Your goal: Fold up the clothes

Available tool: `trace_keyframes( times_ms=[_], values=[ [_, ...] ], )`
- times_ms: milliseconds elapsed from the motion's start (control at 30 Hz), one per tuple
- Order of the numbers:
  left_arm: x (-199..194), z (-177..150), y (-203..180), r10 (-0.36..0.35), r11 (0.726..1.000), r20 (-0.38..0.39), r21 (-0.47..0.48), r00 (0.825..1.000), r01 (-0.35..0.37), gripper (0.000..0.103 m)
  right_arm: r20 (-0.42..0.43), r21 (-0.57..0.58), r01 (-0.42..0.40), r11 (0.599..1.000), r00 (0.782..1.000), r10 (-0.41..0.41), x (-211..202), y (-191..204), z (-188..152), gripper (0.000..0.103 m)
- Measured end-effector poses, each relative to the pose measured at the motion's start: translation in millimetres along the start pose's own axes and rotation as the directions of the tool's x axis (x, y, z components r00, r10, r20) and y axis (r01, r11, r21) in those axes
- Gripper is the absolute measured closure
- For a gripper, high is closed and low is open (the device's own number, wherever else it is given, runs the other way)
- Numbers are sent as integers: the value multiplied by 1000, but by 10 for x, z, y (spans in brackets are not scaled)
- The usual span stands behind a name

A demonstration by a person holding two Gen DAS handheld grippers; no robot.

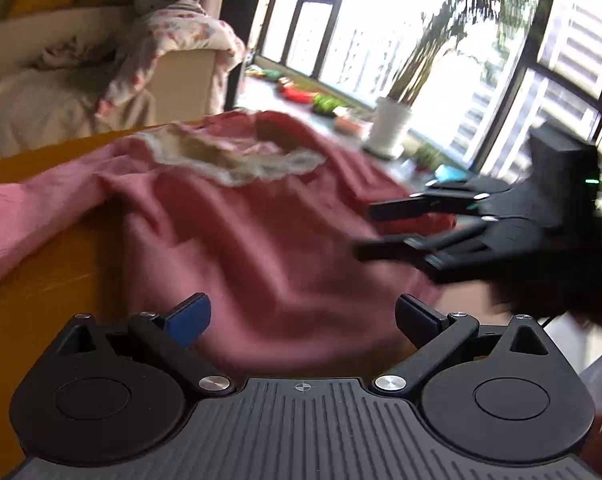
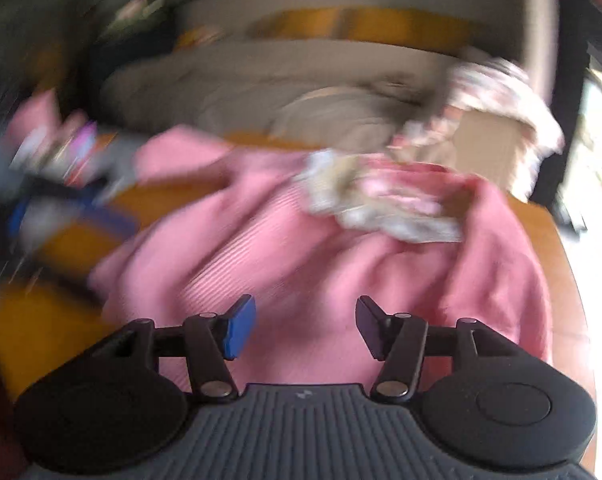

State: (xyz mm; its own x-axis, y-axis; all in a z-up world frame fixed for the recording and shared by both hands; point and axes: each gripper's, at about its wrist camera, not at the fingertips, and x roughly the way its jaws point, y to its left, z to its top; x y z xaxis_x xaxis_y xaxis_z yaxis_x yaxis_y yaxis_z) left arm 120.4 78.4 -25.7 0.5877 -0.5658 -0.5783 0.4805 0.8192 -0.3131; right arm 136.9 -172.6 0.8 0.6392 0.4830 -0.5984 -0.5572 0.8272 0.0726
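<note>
A pink garment (image 1: 237,232) with a white lace collar (image 1: 237,160) lies rumpled on an orange table (image 1: 53,272), one sleeve stretched to the left. My left gripper (image 1: 301,318) is open and empty, just above the garment's near hem. My right gripper (image 1: 365,230) comes in from the right over the garment's right edge, fingers apart. In the blurred right wrist view the right gripper (image 2: 305,328) is open and empty over the same pink garment (image 2: 301,256), with its lace collar (image 2: 381,200) farther ahead.
A beige sofa (image 1: 41,96) with a floral blanket (image 1: 181,36) stands behind the table. A white plant pot (image 1: 389,128) and small colourful items sit on the window ledge at right. In the right wrist view, blurred dark and blue things (image 2: 61,208) lie at the table's left.
</note>
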Motion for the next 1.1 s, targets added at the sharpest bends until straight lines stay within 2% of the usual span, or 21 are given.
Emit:
trace_keyframes(
  times_ms=[100,167,300,400,500,567,633,667,733,800,833,867,933,1033,1100],
  values=[
    [261,71,119,-18,997,-18,-74,1000,17,2,-67,178,34,983,998,-22,224,-369,0,47],
    [395,46,207,-19,992,-63,-124,998,11,2,-80,219,29,975,997,-11,204,-492,-89,46],
    [237,-131,171,-62,990,-79,-130,995,52,1,-128,179,15,984,992,8,-91,-473,-287,46],
    [86,-266,87,-155,977,-133,-170,979,132,1,-188,105,7,994,982,13,-363,-375,-398,46],
    [-22,-215,71,-198,968,-173,-186,965,166,1,-232,65,-25,998,972,40,-520,-296,-342,46],
    [-116,-39,121,-169,979,-124,-136,978,152,1,-179,-3,-16,1000,984,15,-583,-245,-130,47],
    [-141,185,235,-82,995,-56,-68,995,78,1,-99,-98,48,994,993,-58,-535,-210,136,61],
    [-150,298,295,-36,999,-19,-35,999,36,1,-67,-144,96,985,992,-106,-456,-190,271,73],
    [-84,499,494,42,999,33,2,999,-42,1,-39,-227,171,959,982,-185,-153,-209,512,75],
    [42,648,752,80,997,38,-5,996,-80,2,-29,-283,222,933,970,-240,195,-256,732,75],
    [102,696,871,88,996,34,-22,996,-87,8,-43,-282,227,932,968,-249,387,-295,819,75],
    [171,732,983,89,995,22,-48,996,-88,19,-57,-272,232,934,965,-256,583,-331,901,75],
    [258,731,1246,86,989,-5,-116,996,-86,29,-76,-259,257,931,956,-285,955,-389,1016,75],
    [351,657,1556,90,973,-25,-212,996,-93,29,-83,-317,340,885,920,-383,1419,-428,1040,75],
    [364,589,1706,83,965,-14,-247,996,-84,30,-70,-409,383,828,892,-447,1642,-417,1019,78]
  ],
)
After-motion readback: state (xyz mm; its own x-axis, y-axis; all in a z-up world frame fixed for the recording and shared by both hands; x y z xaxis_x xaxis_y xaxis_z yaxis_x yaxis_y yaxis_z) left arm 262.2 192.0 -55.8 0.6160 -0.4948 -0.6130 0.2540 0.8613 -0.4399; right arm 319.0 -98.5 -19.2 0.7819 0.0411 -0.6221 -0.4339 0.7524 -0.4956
